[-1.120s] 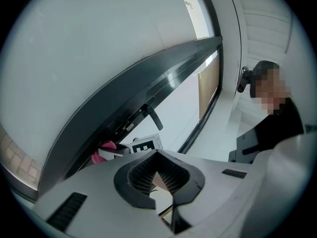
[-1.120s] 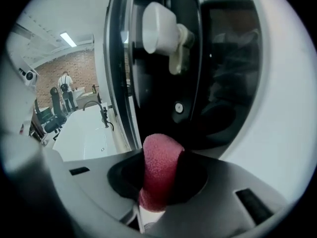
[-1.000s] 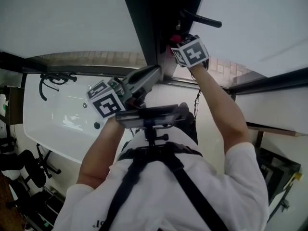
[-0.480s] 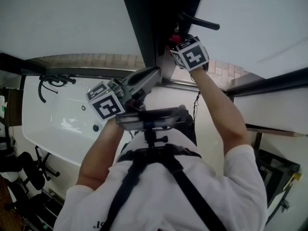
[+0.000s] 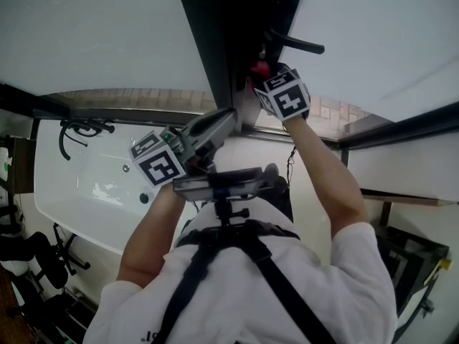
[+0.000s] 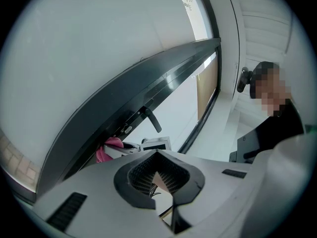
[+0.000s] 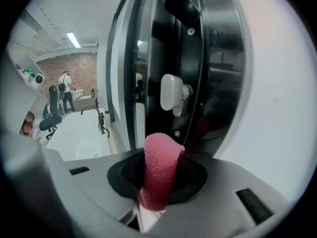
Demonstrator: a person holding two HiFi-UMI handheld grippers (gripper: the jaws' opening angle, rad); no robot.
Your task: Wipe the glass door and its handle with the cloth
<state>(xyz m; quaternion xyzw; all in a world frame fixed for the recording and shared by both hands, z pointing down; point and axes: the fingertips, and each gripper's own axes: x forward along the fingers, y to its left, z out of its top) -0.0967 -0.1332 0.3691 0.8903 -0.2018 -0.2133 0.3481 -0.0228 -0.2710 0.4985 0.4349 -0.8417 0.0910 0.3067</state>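
The right gripper [image 5: 261,76] is closed on the pink cloth [image 7: 159,166]. The cloth stands up as a folded roll between its jaws and reaches past their tips. Just ahead of the cloth is the dark door frame [image 5: 215,41], and a white latch knob [image 7: 173,94] sits on it a little above the cloth end. I cannot tell whether the cloth really touches the frame. The black handle [image 5: 292,43] sticks out just beyond this gripper, and the pale pane of the glass door [image 5: 373,27] lies to its right. The left gripper [image 6: 157,155] has its jaws together with nothing between them. It is held lower, apart from the frame, and it points towards the handle and the cloth.
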